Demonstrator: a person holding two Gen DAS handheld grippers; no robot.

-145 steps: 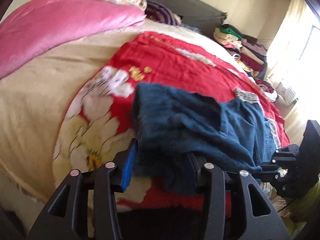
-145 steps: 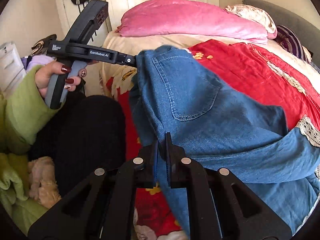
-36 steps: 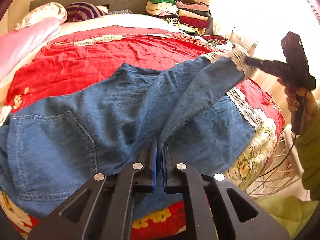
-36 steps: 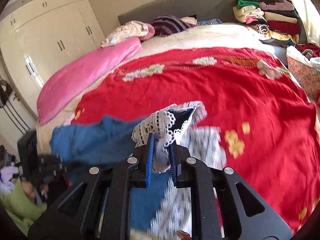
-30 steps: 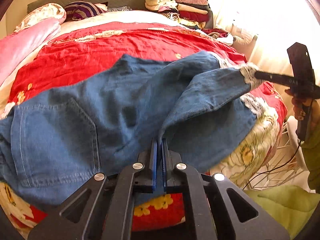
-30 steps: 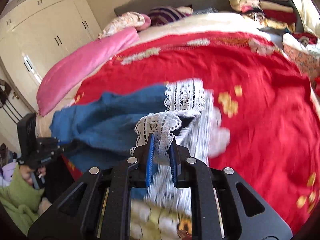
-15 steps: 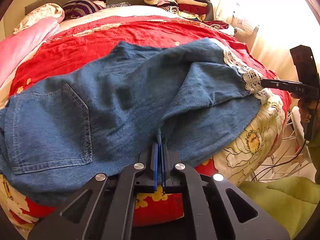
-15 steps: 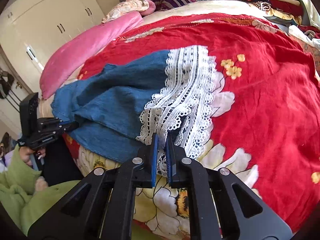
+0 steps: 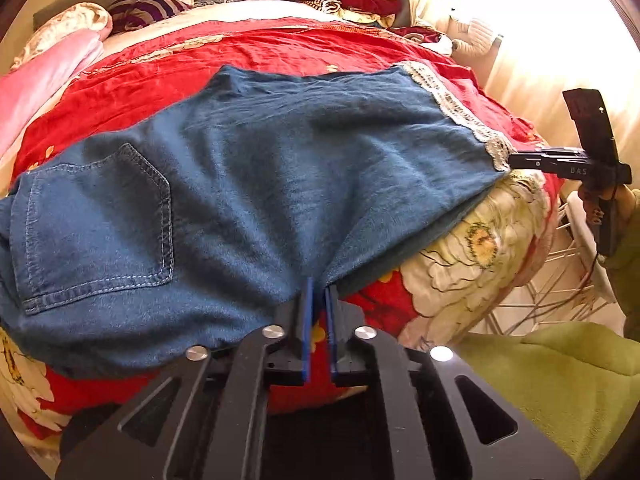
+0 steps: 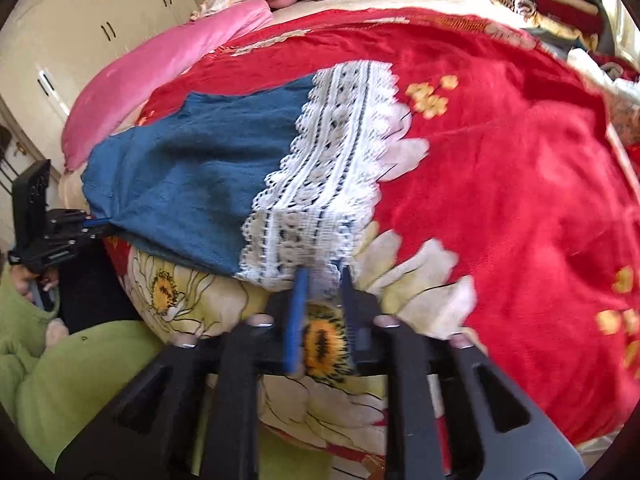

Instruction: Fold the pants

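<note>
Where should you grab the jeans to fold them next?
Probably the lace hem, from the bed's near edge: it lies flat at the leg's end right by the right gripper, whose jaws are opening. Lifting it could carry the leg over toward the pocket.

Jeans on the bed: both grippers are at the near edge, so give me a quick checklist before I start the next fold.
1. The jeans are spread on the red blanket with one leg over the other: ok, only mild wrinkles.
2. Both layers of the lace hem line up: cannot tell, the lower layer is hidden.
3. The right gripper has let go: ok, its jaws are opening and the lace between them is not pinched.
4. The left gripper has let go: cannot tell, its jaws are opening but denim sits between the tips.
5. There is bare blanket beyond the jeans to fold onto: ok.
</note>
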